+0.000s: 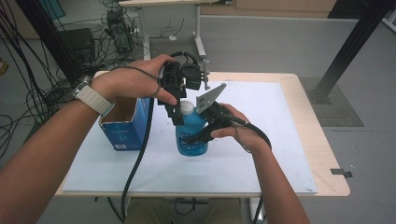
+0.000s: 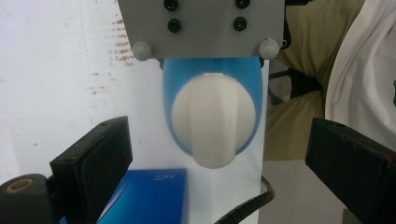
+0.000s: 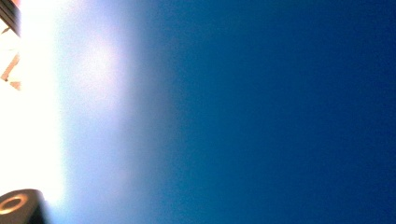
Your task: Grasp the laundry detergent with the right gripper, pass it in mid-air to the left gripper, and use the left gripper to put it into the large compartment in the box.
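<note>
While clamped bottle point(image 1: 191, 135) upright, blue box point(image 1: 125, 122) just beside.

Your bottle point(image 1: 191, 135) stands mid-tabletop point(image 1: 280, 140); the box point(image 1: 123, 123) sits just left of it, your left gripper point(image 1: 176, 109) above its cap point(image 1: 186, 108).

Even indoor light, glare and blur in right gripper view

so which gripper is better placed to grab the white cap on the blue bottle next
Left. The left gripper hangs right above the white cap with its jaws open on either side of it. The right gripper is shut on the blue bottle, steadying its body, so it looks busy.
</note>
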A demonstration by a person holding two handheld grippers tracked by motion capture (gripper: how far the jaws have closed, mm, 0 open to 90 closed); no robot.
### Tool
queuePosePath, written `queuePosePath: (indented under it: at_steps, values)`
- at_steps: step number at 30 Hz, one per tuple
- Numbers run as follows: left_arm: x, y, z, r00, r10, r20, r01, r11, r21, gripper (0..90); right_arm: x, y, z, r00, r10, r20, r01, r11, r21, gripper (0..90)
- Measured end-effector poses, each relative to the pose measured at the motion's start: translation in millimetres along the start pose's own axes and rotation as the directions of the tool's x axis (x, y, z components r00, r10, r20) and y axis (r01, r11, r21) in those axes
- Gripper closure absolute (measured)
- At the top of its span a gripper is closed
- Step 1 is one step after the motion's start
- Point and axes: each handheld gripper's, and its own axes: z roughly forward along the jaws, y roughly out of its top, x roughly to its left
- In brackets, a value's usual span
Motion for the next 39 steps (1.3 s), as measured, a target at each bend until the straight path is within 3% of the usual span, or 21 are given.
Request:
queuePosePath:
  at_steps: [39]
  values:
    - [0.3,0.4,4.8,1.0,0.0,0.007,0.0,0.9999,-0.013,8.3,0.3,2.1,-1.2,1.0,-0.004,0.004,0.004,1.0,-0.014,43.6]
